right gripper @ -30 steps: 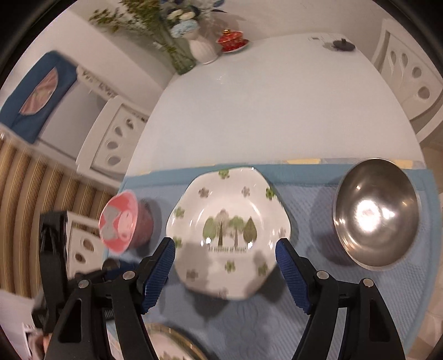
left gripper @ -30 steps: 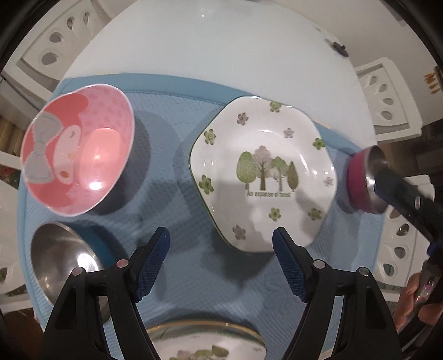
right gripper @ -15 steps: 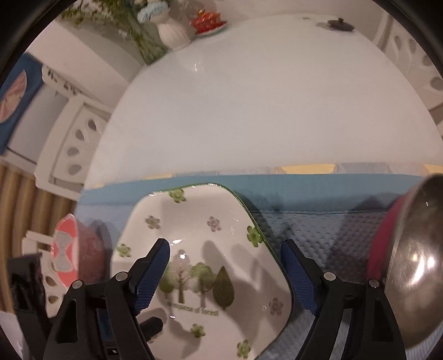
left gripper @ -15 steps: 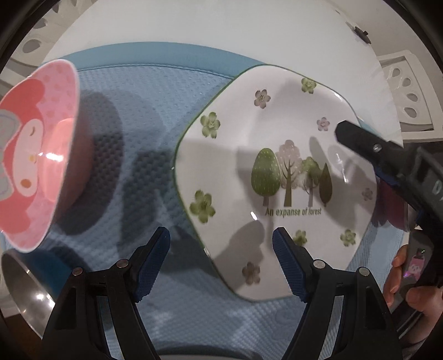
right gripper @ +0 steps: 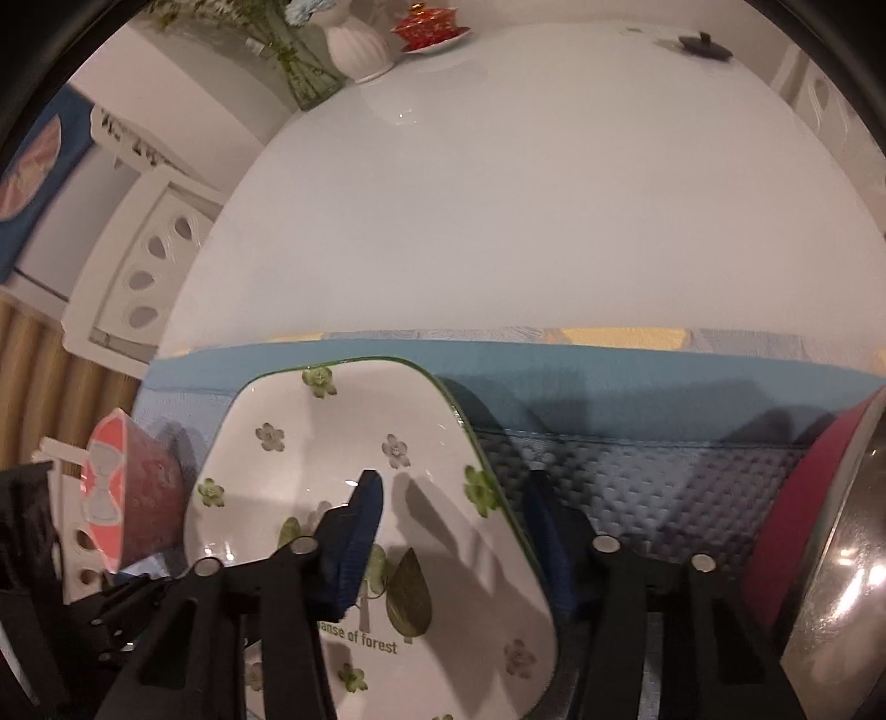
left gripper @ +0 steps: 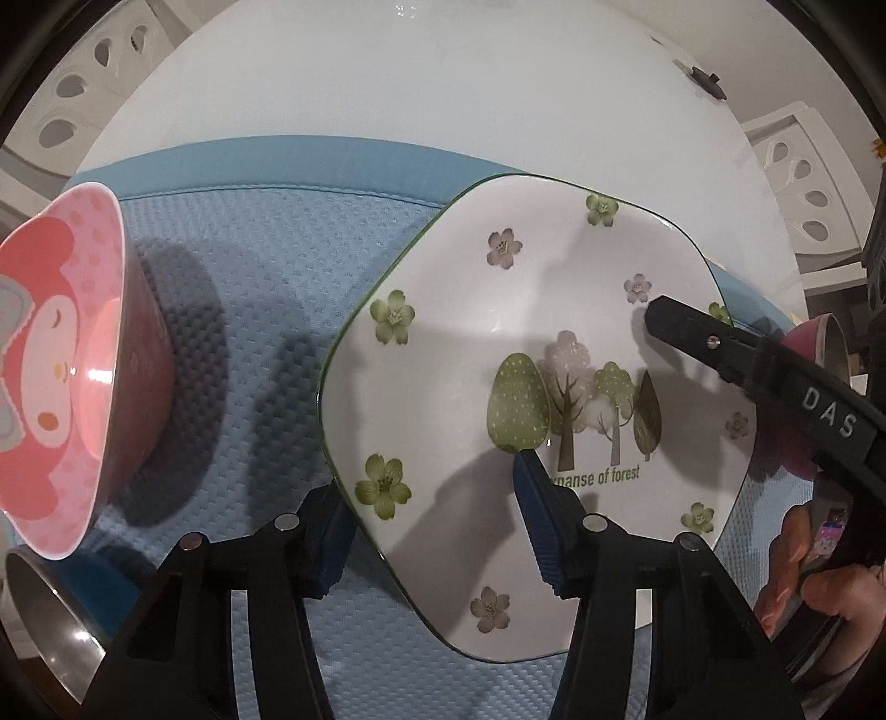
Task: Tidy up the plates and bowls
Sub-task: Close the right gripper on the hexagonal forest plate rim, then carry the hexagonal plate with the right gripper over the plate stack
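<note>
A white plate point(left gripper: 470, 343) printed with trees and flowers lies on a blue mat point(left gripper: 249, 266). My left gripper point(left gripper: 429, 479) straddles its left rim, one pad outside the edge and the other over the plate's inside. Its jaws are closing. My right gripper point(right gripper: 451, 476) straddles the same plate point(right gripper: 332, 443) at its right rim, its left pad over the plate and its right pad on the mat just beside the edge. Those jaws are closing too. One of the right gripper's fingers point(left gripper: 720, 346) reaches in over the plate's right side.
A pink cartoon bowl point(left gripper: 61, 376) stands left of the plate. A steel bowl point(left gripper: 44, 609) sits at the lower left, another red-sided steel bowl point(right gripper: 830, 554) right of the plate. The white table point(right gripper: 526, 194) stretches beyond the mat, with a vase point(right gripper: 357, 47), a red dish point(right gripper: 426, 27) and chairs around.
Both grippers have come down onto the flowered plate, which now fills more of each view. Their jaws have narrowed from wide apart to straddling opposite rims.
</note>
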Tool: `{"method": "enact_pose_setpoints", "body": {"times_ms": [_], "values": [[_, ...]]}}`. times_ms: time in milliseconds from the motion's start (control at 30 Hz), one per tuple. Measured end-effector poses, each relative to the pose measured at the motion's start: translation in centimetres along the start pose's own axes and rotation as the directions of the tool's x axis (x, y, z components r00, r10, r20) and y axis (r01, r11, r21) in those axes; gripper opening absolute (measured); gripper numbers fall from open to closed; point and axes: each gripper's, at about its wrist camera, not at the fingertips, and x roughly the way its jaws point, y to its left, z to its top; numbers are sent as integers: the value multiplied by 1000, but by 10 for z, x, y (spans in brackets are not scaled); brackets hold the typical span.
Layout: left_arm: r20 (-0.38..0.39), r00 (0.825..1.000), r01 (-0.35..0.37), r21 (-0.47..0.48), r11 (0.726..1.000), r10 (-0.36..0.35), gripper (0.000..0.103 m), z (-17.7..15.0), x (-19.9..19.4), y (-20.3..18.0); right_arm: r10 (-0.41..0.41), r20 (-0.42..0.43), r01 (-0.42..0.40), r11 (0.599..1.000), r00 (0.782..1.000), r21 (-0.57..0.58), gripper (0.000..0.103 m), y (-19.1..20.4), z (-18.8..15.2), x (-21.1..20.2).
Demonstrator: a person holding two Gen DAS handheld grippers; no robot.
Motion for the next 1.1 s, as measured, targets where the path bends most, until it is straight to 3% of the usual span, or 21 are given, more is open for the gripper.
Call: {"method": "enact_pose_setpoints", "body": {"times_ms": [233,700,1100], "values": [[17,1000,18,4,1000,-18,50,7,-11,24,40,-44,-41,999,998,-13,48,1,-5,-4],[73,997,-4,74,997,-1,50,-7,-30,27,154,-45,-155,987,987,-34,48,9,-15,-22],[73,997,18,92,996,-24,50,-24,-41,27,163,-64,-169,982,984,-90,47,22,-30,-34]]}}
